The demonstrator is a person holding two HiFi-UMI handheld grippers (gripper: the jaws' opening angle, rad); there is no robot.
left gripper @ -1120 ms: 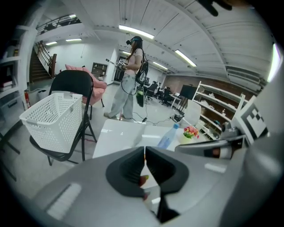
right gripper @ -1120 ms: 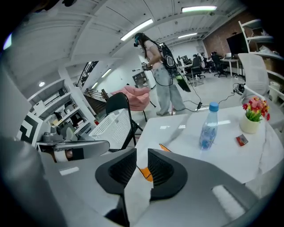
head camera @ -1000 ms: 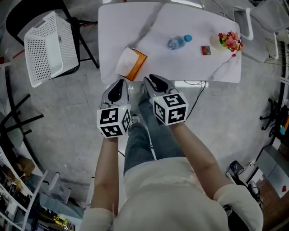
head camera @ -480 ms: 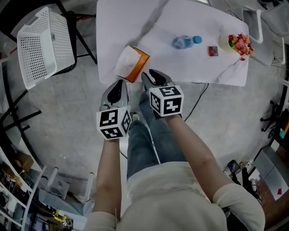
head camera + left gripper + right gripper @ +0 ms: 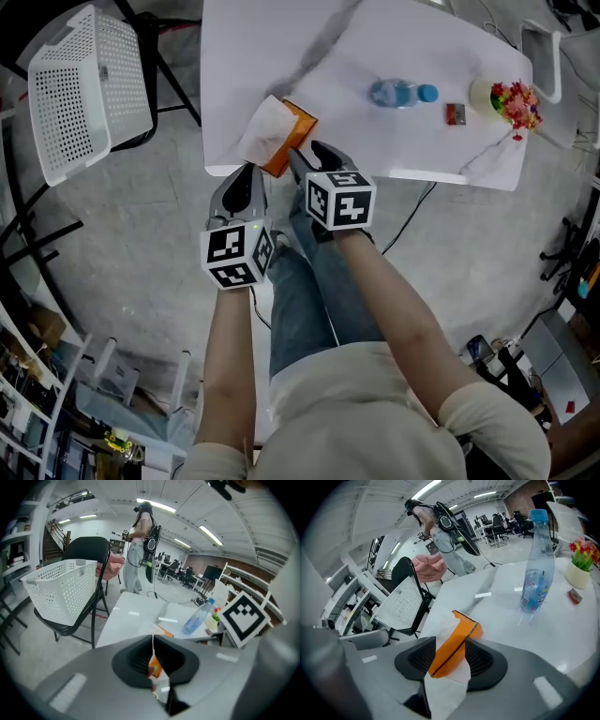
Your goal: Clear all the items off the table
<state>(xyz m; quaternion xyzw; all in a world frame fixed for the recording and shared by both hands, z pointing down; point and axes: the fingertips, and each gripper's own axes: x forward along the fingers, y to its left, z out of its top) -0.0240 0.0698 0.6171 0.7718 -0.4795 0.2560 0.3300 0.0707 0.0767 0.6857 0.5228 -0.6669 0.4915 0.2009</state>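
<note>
Grey concrete floor (image 5: pixel 122 244), white marbled table (image 5: pixel 234 75), black chair (image 5: pixel 86 550) — strip lights (image 5: pixel 154 506) overhead, shelving (image 5: pixel 28 403) alongside.

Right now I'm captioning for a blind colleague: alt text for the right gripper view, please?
The right gripper, its jaws just opened wider, frames an orange pack of white tissues at the near edge of the white table, not gripped. Beyond stands a clear plastic bottle with a blue cap; a white perforated basket sits on a black chair at left.

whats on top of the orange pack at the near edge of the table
A white tissue lies over most of the orange pack, leaving only one orange side showing. The pack's top face under the tissue is covered.
</note>
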